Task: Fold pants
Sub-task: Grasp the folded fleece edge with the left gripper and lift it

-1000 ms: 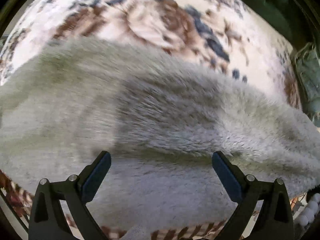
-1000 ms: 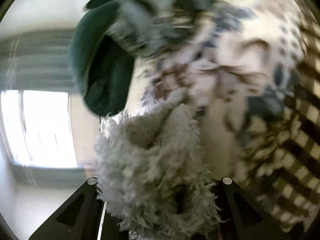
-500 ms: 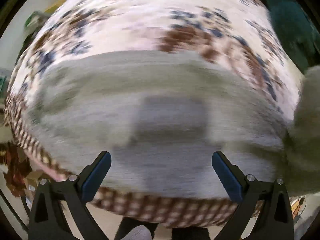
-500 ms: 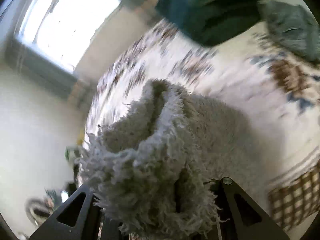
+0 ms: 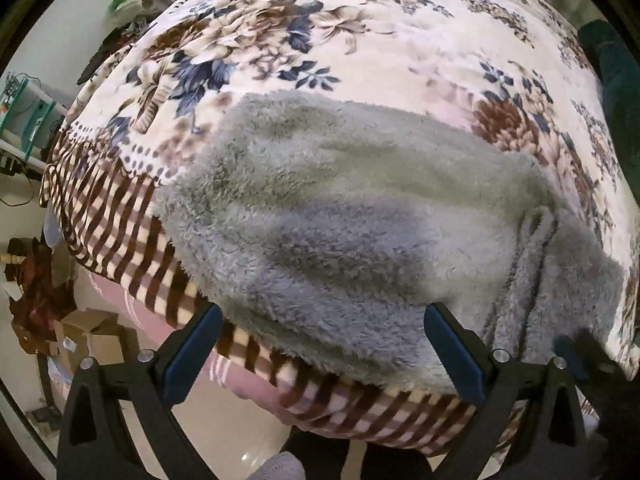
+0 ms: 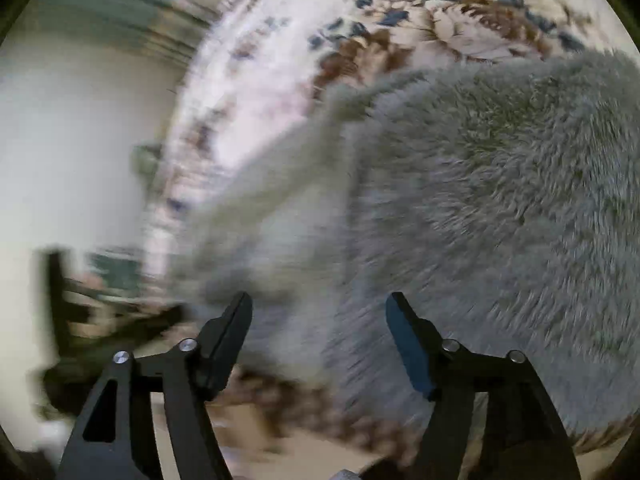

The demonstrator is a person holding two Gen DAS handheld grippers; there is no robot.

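Note:
The grey fluffy pants (image 5: 360,216) lie folded in a thick bundle on the flower-patterned blanket (image 5: 360,32), close to the bed's near edge. Bunched folds hang at the bundle's right end (image 5: 552,280). My left gripper (image 5: 320,344) is open and empty, held just in front of the bundle's near edge. My right gripper (image 6: 320,328) is open and empty, just above the pants (image 6: 500,200), which fill the right of its blurred view.
The blanket's striped border (image 5: 120,220) hangs over the bed edge. Cardboard boxes (image 5: 92,336) and clutter sit on the floor at the left. A dark green cushion (image 5: 616,92) lies at the far right of the bed. A pale wall (image 6: 80,140) is left of the bed.
My right gripper has let go of the pants and opened. It carried the fabric across and now sits over the folded bundle. My left gripper has drawn back from the bed.

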